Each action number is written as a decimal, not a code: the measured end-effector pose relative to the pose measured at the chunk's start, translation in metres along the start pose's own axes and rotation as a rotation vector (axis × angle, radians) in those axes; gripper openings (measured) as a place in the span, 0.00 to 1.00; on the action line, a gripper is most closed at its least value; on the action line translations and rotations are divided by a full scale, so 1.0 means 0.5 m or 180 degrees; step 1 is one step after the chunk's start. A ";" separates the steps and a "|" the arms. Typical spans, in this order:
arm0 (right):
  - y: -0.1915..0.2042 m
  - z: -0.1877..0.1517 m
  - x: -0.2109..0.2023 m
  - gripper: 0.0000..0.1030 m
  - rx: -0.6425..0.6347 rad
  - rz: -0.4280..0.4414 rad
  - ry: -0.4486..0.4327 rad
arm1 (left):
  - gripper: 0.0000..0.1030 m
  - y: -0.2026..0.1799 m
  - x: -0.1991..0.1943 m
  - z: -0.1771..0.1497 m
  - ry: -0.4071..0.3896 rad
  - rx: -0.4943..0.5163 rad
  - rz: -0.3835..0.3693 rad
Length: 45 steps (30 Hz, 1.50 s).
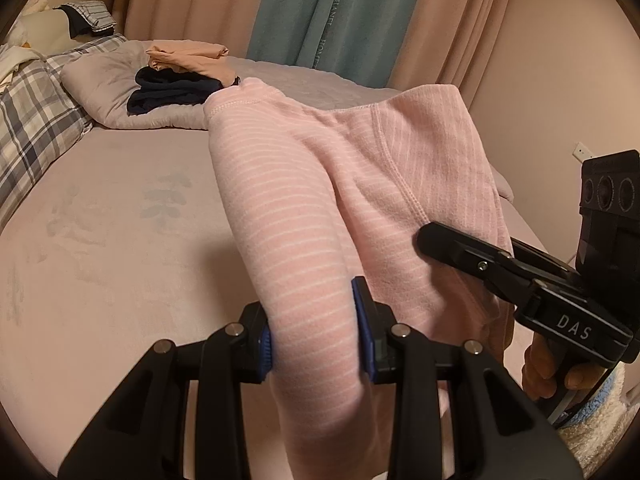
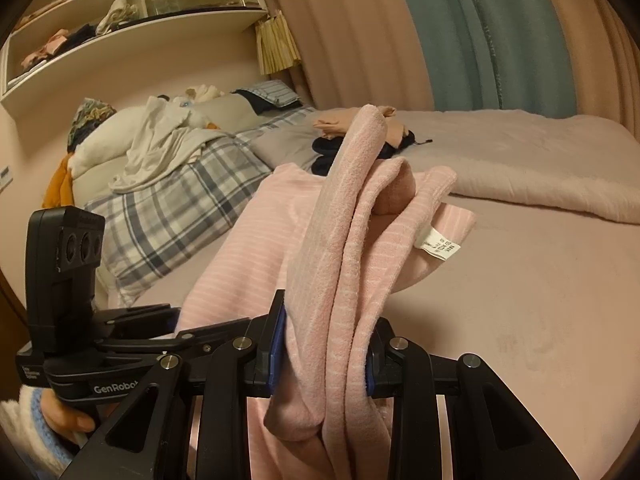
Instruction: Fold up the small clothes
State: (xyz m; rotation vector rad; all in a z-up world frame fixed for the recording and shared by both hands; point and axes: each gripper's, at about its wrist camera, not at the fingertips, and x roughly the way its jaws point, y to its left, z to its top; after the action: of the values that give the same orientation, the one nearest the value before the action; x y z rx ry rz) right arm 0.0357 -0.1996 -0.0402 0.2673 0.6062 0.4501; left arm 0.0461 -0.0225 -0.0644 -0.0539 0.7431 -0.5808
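The pink striped garment [image 1: 304, 184] hangs bunched and fleecy above the bed [image 1: 120, 240] — pale stripes, stitched seams. The left gripper [image 1: 316, 332] clamps one thick fold between its blue pads; the right gripper [image 2: 324, 356] pinches several gathered layers. Only the right wrist view shows the white care label [image 2: 434, 245] — and the wall shelf [image 2: 132, 36] over the plaid pillow [image 2: 168, 216].
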 end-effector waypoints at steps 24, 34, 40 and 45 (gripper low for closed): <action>-0.059 0.028 0.133 0.31 0.0131 -0.0009 0.0171 | 0.33 0.079 0.148 0.070 0.0241 -0.0013 0.0171; -0.078 0.030 0.191 0.31 0.0147 -0.0076 0.0279 | 0.33 0.109 0.210 0.079 0.0366 -0.0077 0.0213; -0.086 0.025 0.207 0.31 0.0178 -0.0075 0.0335 | 0.33 0.120 0.228 0.080 0.0418 -0.0102 0.0211; -0.087 0.022 0.210 0.31 0.0182 -0.0091 0.0357 | 0.33 0.120 0.235 0.080 0.0438 -0.0109 0.0207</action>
State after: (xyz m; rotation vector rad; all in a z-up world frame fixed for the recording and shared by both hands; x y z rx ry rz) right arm 0.1331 -0.1883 -0.0984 0.2888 0.7324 0.4225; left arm 0.1698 -0.0388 -0.1226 -0.0215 0.8854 -0.5134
